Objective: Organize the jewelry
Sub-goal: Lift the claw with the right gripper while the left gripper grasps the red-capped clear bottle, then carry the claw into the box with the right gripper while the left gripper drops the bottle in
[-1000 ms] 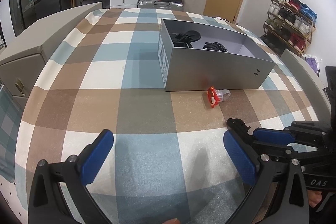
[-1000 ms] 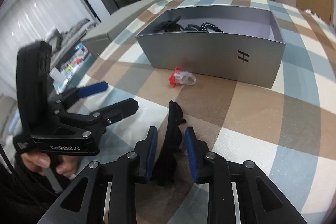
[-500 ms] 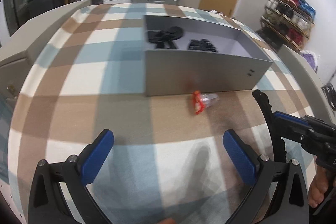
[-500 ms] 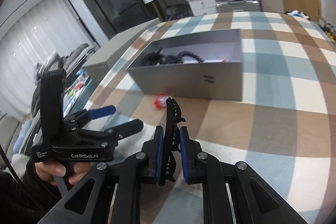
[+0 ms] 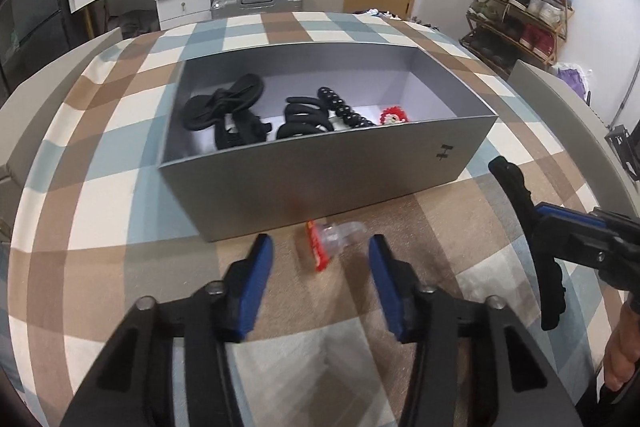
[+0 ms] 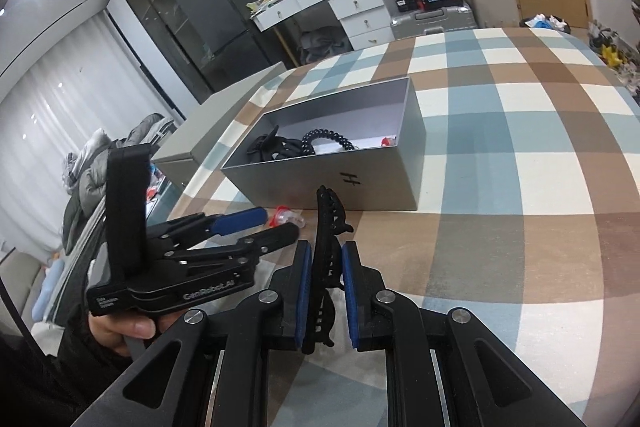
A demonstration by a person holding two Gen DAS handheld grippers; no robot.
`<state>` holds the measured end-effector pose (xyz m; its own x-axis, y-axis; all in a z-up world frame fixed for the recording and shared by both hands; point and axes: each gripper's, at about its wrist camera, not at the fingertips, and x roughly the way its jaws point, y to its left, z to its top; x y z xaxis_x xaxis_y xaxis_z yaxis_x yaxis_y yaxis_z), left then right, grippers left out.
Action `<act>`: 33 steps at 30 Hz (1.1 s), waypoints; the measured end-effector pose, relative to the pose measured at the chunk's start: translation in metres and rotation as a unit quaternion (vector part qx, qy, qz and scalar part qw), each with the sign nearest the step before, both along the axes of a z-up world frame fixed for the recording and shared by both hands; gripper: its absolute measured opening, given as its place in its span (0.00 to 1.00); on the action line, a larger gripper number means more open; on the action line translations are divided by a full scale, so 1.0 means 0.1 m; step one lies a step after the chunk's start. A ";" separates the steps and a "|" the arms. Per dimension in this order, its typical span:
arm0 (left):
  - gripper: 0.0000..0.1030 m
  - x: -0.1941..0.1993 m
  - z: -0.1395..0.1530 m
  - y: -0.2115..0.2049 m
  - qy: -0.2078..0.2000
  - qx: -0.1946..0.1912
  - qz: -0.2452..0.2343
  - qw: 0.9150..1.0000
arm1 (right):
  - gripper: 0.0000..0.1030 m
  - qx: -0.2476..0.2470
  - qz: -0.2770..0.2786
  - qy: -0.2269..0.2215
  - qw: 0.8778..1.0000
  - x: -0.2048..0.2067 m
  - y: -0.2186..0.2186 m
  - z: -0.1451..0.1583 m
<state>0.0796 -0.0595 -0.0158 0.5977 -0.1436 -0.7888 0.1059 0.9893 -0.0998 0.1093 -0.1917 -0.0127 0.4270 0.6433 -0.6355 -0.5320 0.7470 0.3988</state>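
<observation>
Left gripper (image 5: pixel 320 269): jaws closing, one blue pad on each side of the red and clear clip (image 5: pixel 330 241); neither pad is touching it yet, so nothing is gripped
Red and clear clip: lies on the checked tablecloth (image 5: pixel 100 219), just in front of the grey box (image 5: pixel 360 163) and nearly against its near wall
Key relation: the clip sits straight ahead of the left gripper, slightly beyond the pad tips; its long axis runs roughly across the gap, red end toward the left pad, clear end toward the right one
Nearer hand: the left by far; the right is off to the side and already occupied
Right gripper (image 6: pixel 325 291): clamped on a black claw clip (image 6: pixel 326 251), which stands up between the pads, lifted clear of the cloth and short of the box
Grey box: open on top, holding black hair ties, a beaded black piece and a small red and white item (image 5: pixel 394 117) at its right end
Hard to make out: whether the clip's clear end is a ring or a hinge; the box's near wall hides part of its floor
Cut off: the person's left hand (image 6: pixel 120 331) shows only partly, the right barely at the frame edge
Judgement: the pads may need to reach a little further before they can catch the clip
</observation>
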 end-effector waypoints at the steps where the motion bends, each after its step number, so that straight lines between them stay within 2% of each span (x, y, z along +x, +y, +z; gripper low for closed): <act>1: 0.20 0.00 0.01 -0.01 -0.002 0.004 -0.001 1.000 | 0.14 -0.001 -0.002 -0.001 1.000 0.00 0.00 0.01; 2: 0.10 0.00 0.01 -0.02 -0.002 0.003 -0.004 1.000 | 0.14 0.000 -0.001 -0.002 1.000 0.00 -0.01 0.02; 8: 0.10 -0.08 0.06 -0.01 -0.009 -0.019 -0.012 1.000 | 0.14 -0.002 -0.007 -0.007 1.000 -0.02 -0.04 0.06; 16: 0.10 -0.25 0.28 0.07 -0.043 -0.033 -0.009 0.999 | 0.14 0.021 -0.008 -0.019 1.000 -0.01 -0.01 0.17; 25: 0.10 -0.21 0.62 0.22 -0.101 -0.042 0.005 0.994 | 0.14 0.063 -0.025 -0.052 0.996 0.10 0.00 0.48; 33: 0.10 -0.11 0.75 0.34 -0.134 -0.045 0.018 0.990 | 0.14 0.085 -0.039 -0.078 0.993 0.32 0.02 0.73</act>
